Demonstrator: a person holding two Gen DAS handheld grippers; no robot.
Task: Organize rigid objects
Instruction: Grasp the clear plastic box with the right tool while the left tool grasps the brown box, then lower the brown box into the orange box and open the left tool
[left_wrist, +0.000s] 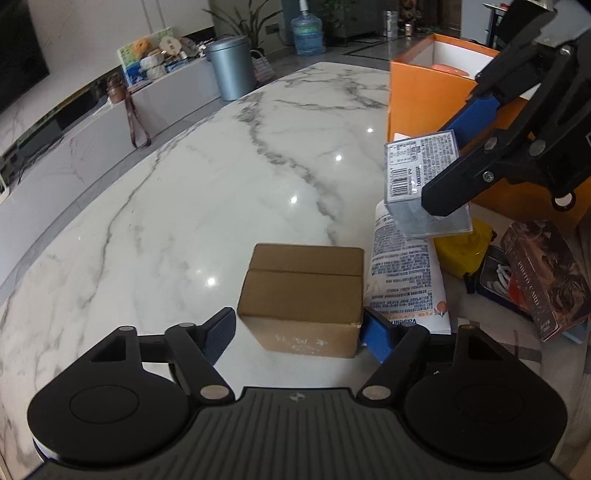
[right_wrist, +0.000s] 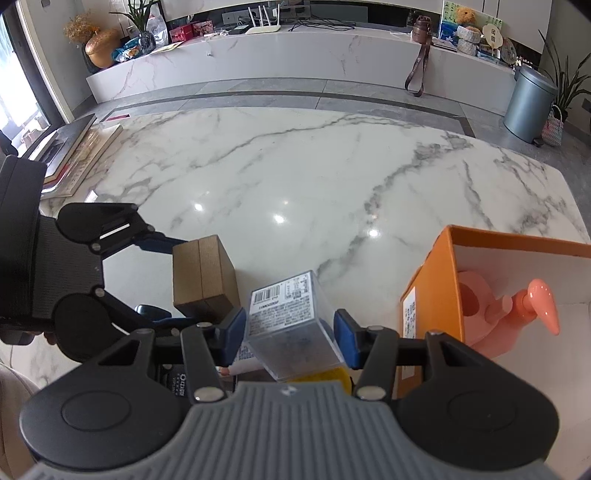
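Note:
A brown cardboard box (left_wrist: 303, 295) sits on the marble table (left_wrist: 221, 184) between the blue pads of my left gripper (left_wrist: 301, 332); the left pad stands slightly off it, so the jaws look open around it. The box (right_wrist: 205, 277) and the left gripper (right_wrist: 162, 280) also show in the right wrist view. My right gripper (right_wrist: 290, 332) is shut on a clear plastic box with a barcode label (right_wrist: 291, 321) and holds it above the table. The same clear box (left_wrist: 424, 184) hangs in the left wrist view beside the orange box (left_wrist: 424, 96).
The open orange box (right_wrist: 436, 280) holds a pink pump bottle (right_wrist: 517, 314). Right of the cardboard box lie a printed white packet (left_wrist: 406, 280), a yellow item (left_wrist: 465, 251), a dark photo-card box (left_wrist: 546, 277) and a tin (left_wrist: 495, 280). Books (right_wrist: 74, 155) lie at the table's far left.

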